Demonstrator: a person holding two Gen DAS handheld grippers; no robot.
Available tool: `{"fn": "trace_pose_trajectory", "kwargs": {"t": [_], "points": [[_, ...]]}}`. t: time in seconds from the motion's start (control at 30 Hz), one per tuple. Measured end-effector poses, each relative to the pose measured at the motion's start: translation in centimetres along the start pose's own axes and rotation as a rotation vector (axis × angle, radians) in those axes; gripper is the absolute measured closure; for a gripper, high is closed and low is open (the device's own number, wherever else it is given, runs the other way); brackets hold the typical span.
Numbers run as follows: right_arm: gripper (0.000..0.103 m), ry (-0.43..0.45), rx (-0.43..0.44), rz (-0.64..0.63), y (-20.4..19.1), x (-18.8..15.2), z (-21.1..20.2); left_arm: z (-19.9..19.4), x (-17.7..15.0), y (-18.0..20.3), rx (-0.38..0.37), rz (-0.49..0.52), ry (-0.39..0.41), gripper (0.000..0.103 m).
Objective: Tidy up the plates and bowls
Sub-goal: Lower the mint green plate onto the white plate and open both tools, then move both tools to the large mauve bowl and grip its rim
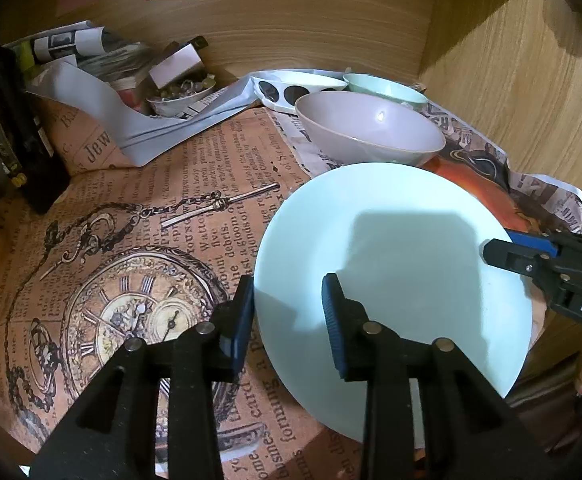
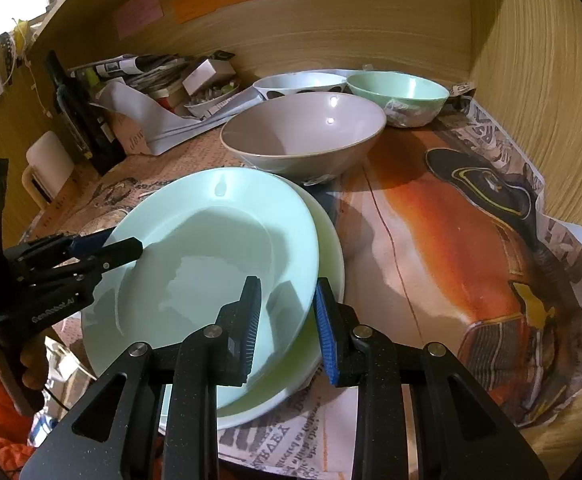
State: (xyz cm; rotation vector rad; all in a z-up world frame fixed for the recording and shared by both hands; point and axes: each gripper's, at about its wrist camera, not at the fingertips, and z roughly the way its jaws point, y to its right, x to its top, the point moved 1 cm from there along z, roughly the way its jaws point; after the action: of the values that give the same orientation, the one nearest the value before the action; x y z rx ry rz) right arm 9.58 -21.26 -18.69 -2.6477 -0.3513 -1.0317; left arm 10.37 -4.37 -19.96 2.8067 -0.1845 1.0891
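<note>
My right tool [image 2: 285, 322] sits nearest, its fingers straddling the near rim of the top plate [image 2: 211, 248], one inside the well and one outside the rim; I cannot tell whether they actually pinch it. That mint plate lies tilted on a paler plate [image 2: 327, 264] beneath it, both on the tabletop [image 2: 443, 240], which is covered in printed paper. My left tool [image 1: 287, 320] straddles the plate's opposite edge with its fingers apart, one off the rim over the paper and one above the plate's face. Just beyond the plates stands a grey bowl [image 2: 303, 136], close to the top plate's far rim. Behind it, against the wooden back wall, are a white bowl with dark dots [image 2: 299, 82] and a green bowl [image 2: 397, 90], side by side. Far left there is a heap of papers [image 1: 91, 56] and a small dish [image 1: 181, 94] of small bits.
</note>
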Motion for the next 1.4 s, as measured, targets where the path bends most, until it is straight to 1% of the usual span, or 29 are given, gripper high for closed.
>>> {"fn": "trace_pose_trajectory", "kwargs": {"t": [0.07,0.13,0.17,0.27,0.33,0.43,0.57,0.63,0.7,0.87,0.93,0.97,1.17,1.23,1.4], "points": [[0.078,0.003,-0.006,-0.003,0.0,0.0,0.0,-0.1,0.1,-0.1,-0.014,0.001,-0.005,0.064],[0.078,0.007,-0.021,-0.012,-0.2,-0.1,-0.1,-0.3,0.1,0.0,-0.013,0.005,0.003,0.06],[0.078,0.011,-0.033,-0.019,-0.3,0.0,-0.2,-0.5,0.2,0.0,-0.009,0.011,0.01,0.056],[0.076,0.043,-0.092,-0.048,-0.5,0.1,-0.9,-1.4,0.5,-0.2,-0.001,0.02,0.044,0.05],[0.071,0.055,-0.086,-0.046,-0.3,0.2,-1.3,-2.2,0.9,-0.6,0.0,0.016,0.067,0.049],[0.069,0.074,-0.087,-0.034,0.1,0.6,-1.7,-3.2,1.8,-1.1,-0.01,0.003,0.097,0.047],[0.067,0.104,-0.087,-0.013,0.7,1.6,-2.0,-4.7,3.3,-1.9,0.0,-0.009,0.155,0.04],[0.056,0.129,-0.095,-0.006,0.9,2.2,-2.2,-5.2,4.2,-2.2,0.011,-0.011,0.183,0.038],[0.052,0.167,-0.106,-0.005,1.1,3.1,-2.7,-5.4,5.0,-2.4,0.014,-0.008,0.201,0.036],[0.047,0.236,-0.103,0.005,1.3,5.3,-3.2,-5.2,7.1,-2.5,0.012,-0.013,0.231,0.032],[0.038,0.267,-0.104,0.01,1.5,6.2,-3.2,-4.9,8.0,-2.4,0.01,-0.009,0.234,0.031],[0.036,0.281,-0.106,0.01,1.5,6.7,-3.1,-4.6,8.5,-2.2,0.008,-0.007,0.232,0.03],[0.034,0.307,-0.107,0.004,2.1,9.2,-1.9,-2.1,11.0,-1.2,0.002,0.027,0.201,0.03],[0.032,0.302,-0.101,0.015,2.5,9.9,-1.1,-0.7,11.8,-0.8,-0.006,0.039,0.179,0.03],[0.032,0.269,-0.097,0.028,3.7,10.8,0.9,2.4,13.3,-0.3,-0.007,0.039,0.127,0.03]]}}
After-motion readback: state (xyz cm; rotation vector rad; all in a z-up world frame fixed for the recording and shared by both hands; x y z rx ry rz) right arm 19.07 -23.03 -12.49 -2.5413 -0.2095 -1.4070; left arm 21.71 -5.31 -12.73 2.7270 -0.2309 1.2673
